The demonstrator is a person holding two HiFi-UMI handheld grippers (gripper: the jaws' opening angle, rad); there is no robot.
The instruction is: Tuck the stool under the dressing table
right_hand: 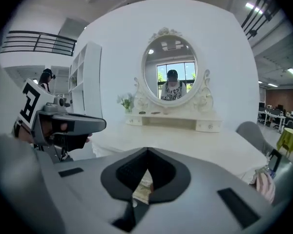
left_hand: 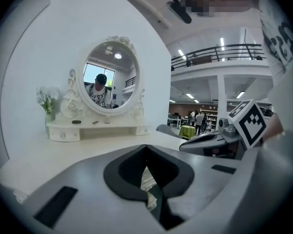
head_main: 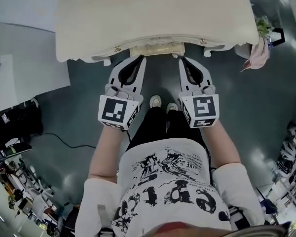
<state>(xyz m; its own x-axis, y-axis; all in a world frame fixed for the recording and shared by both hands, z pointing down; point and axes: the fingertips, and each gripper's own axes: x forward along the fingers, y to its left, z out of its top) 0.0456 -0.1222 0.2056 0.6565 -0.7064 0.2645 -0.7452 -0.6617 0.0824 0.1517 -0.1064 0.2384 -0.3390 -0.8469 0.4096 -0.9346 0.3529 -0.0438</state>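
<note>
The cream dressing table [head_main: 153, 14] fills the top of the head view. The stool [head_main: 157, 49] shows only as a pale patterned strip of seat edge under the table's front, between its legs. My left gripper [head_main: 141, 58] points at the strip's left end and my right gripper [head_main: 182, 59] at its right end, both close to it; contact cannot be told. Both are shut with nothing held. In the left gripper view the left gripper [left_hand: 146, 147] has its jaws meeting at the tips, with patterned fabric below. The right gripper [right_hand: 147, 151] looks the same. The oval mirror [right_hand: 172, 74] stands behind.
A pink cloth [head_main: 259, 53] and a plant [head_main: 262, 26] are at the table's right corner. The person's shoes [head_main: 156, 101] stand just behind the grippers. A cable [head_main: 64, 139] crosses the grey floor at left. A grey chair [right_hand: 251, 130] stands to the right.
</note>
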